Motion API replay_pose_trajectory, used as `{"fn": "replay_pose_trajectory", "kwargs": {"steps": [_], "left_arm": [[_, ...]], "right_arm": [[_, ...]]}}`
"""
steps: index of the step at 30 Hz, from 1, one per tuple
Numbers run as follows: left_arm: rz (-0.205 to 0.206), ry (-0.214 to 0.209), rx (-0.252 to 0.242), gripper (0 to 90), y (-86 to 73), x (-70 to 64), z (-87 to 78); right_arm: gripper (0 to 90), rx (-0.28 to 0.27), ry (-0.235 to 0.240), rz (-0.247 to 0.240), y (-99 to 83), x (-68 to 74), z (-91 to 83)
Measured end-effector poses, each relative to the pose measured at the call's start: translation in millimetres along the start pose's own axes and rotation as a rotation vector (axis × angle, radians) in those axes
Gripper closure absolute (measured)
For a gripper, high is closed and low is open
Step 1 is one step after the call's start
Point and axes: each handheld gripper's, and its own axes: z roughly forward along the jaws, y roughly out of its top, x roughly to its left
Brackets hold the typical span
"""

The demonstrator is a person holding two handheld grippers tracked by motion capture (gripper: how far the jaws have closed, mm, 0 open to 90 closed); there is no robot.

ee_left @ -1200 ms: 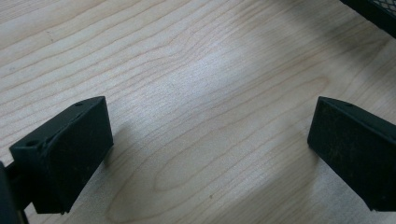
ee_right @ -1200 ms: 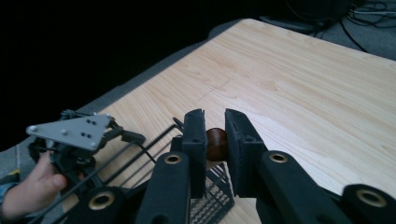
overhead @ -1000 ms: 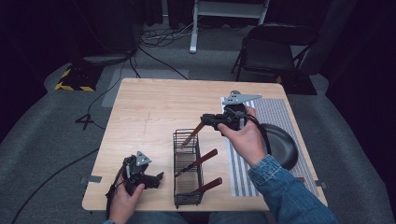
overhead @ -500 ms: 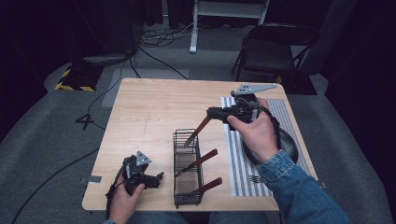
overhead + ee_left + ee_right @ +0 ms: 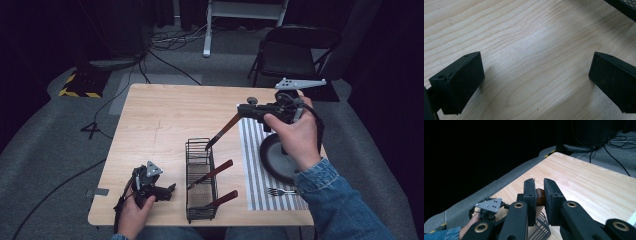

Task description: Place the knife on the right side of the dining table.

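Your right gripper (image 5: 243, 111) sits in the upper right of the high view, raised over the table, its jaws clenched on the brown wooden handle of a utensil (image 5: 224, 130). That utensil slants down and to the left from the jaws, and its dark lower end reaches the top rim of the black wire basket (image 5: 191, 165) near the middle of the frame. In the right gripper view the two black jaws stand close together at center, with the rounded brown end of the handle (image 5: 540, 196) pinched between them.

Your left gripper (image 5: 159, 190) lies low at the lower left of the high view, held in your left hand (image 5: 131, 217) near the table's front edge, just left of the basket. In the left gripper view its jaws stand wide apart with bare wood grain between them, grasping nothing.

Two more brown-handled utensils (image 5: 214, 171) lean out of the basket toward the right. A striped placemat (image 5: 255, 172) lies at the right of the wooden table (image 5: 160, 115), with a dark round plate (image 5: 272, 160) on it under your right hand (image 5: 295, 137) and a fork (image 5: 280, 191) at its lower part.
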Motion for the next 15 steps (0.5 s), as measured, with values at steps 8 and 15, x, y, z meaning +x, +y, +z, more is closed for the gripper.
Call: {"fn": "replay_pose_trajectory", "kwargs": {"steps": [8, 15], "left_arm": [[0.0, 0.002, 0.0, 0.2, 0.1, -0.1, 0.0], [-0.001, 0.0, 0.0, 0.2, 0.1, -0.1, 0.1]], "right_arm": [[81.4, -0.04, -0.042, 0.003, 9.7, -7.5, -27.5], [81.5, -0.058, -0.104, 0.009, 15.2, -20.7, -46.0]]}}
